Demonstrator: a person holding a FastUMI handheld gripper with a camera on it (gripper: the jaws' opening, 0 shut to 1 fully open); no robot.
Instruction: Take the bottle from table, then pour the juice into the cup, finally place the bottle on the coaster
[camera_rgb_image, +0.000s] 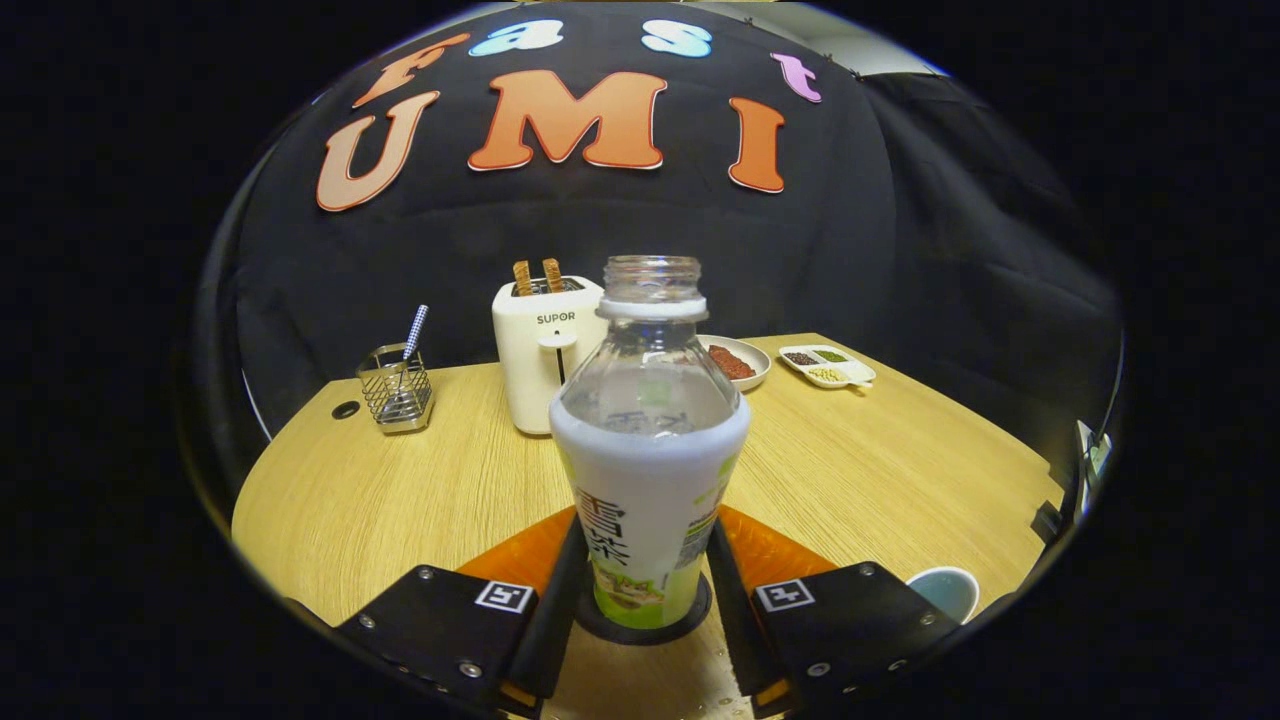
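Observation:
An uncapped clear bottle (648, 450) with a white and green label stands upright on a round dark coaster (600, 628). It holds a little pale liquid. My gripper (648, 530) has one finger on each side of the bottle's lower body, both touching the label. The coaster lies on an orange mat (775, 552) on the wooden table (400, 490). A pale blue cup (945, 592) stands just right of my right finger, partly hidden, so I cannot see what is in it.
Beyond the bottle stands a white toaster (540, 360) with two slices in it. A wire holder (396, 388) with a utensil is to its left. A plate of reddish food (738, 362) and a divided white dish (828, 366) sit at the far right.

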